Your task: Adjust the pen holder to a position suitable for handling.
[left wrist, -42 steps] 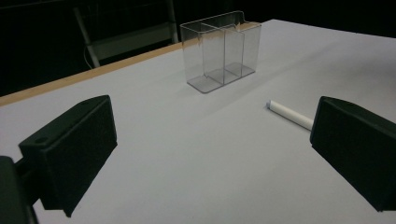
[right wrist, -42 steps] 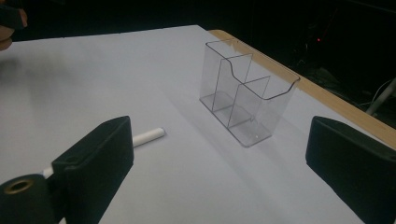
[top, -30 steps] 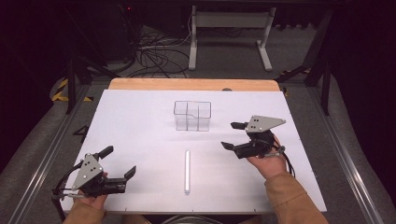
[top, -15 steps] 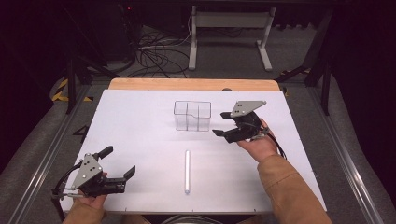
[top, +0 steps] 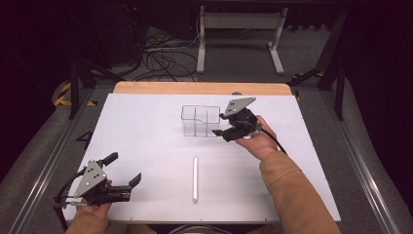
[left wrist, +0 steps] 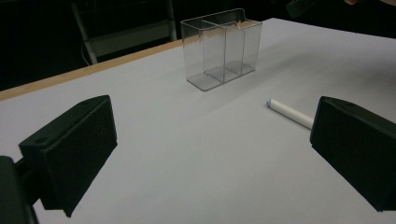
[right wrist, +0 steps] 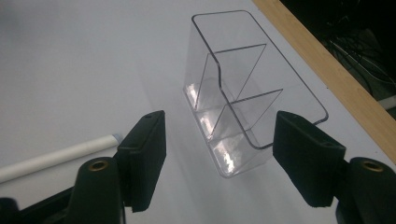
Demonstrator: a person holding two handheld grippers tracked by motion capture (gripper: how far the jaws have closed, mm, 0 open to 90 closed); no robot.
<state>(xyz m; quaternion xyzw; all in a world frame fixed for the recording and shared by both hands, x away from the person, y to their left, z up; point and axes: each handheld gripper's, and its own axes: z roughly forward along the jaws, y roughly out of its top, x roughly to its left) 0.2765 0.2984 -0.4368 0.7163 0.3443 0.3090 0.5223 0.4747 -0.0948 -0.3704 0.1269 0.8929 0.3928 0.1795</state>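
Right gripper (top: pixel 222 124): hovering with fingers spread wide, empty, just beside the clear plastic organiser (top: pixel 200 120) sitting toward the worktop's (top: pixel 146 126) far edge.
Left gripper (top: pixel 125 168): fingers gaping, holding nothing, near-left corner.
White tube (top: pixel 195 178): lying mid-worktop.

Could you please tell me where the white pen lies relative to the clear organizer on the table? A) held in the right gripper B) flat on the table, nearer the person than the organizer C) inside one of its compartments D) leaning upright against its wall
B: the white pen lies flat on the table, apart from the clear organizer and on the person's side of it.
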